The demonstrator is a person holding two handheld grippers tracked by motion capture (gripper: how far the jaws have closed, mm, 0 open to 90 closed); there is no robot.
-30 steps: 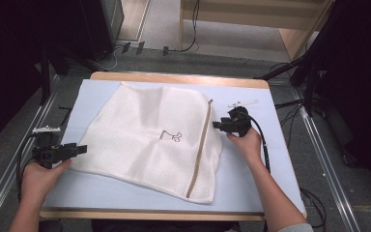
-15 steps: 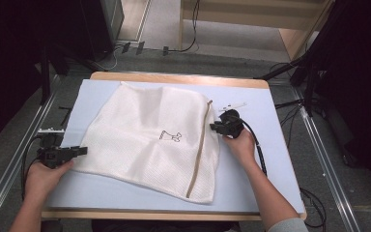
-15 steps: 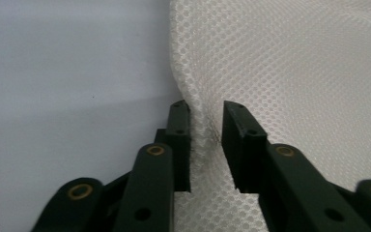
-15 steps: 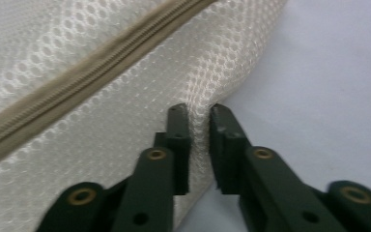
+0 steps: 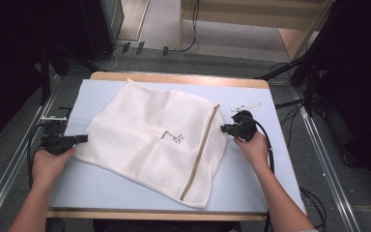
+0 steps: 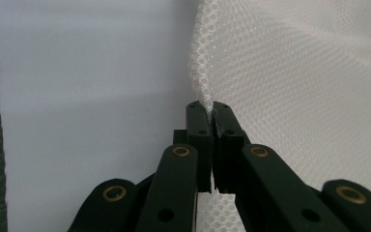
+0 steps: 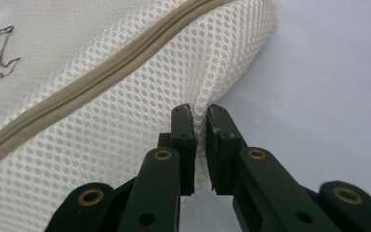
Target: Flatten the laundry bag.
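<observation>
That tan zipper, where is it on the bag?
In the high view, the tan zipper runs along the white mesh bag near its right edge, beside the right gripper.

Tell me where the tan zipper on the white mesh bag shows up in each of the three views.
High view: the tan zipper runs diagonally down the mesh bag's right side, beside the right hand-held gripper.
Left gripper view: mesh bag edge here, no zipper.
Right gripper view: the zipper crosses the upper left, above the jaws.
Shared landmark: the white mesh fabric, pinched by both hand-held grippers, left.

left tongs [image 6: 213,107] clamped, right tongs [image 7: 199,112] seemingly pinched
</observation>
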